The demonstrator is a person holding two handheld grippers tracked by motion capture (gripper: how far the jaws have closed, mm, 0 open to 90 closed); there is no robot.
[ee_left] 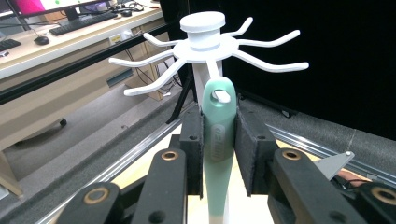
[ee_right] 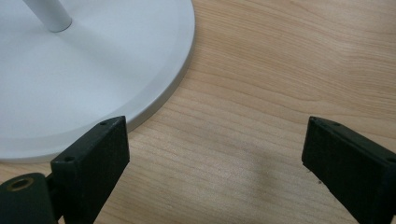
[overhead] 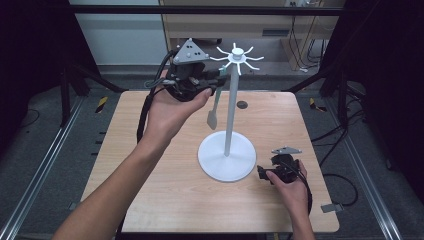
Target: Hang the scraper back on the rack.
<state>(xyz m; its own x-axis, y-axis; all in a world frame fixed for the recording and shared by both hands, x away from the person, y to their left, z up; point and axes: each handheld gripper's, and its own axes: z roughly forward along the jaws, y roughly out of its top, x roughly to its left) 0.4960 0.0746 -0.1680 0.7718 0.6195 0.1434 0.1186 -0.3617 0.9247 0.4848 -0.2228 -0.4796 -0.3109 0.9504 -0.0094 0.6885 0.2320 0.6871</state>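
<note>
A mint-green utensil handle (ee_left: 218,135) (embossed lettering unreadable) is clamped by the left gripper (ee_left: 218,140) at a white stand (overhead: 227,125) hook; the right gripper (ee_right: 215,163) is held wide apart — beside the stand's base.

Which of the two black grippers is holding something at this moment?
The left gripper, raised at the white hook stand, clamps a green-handled utensil; the right gripper is open.
</note>
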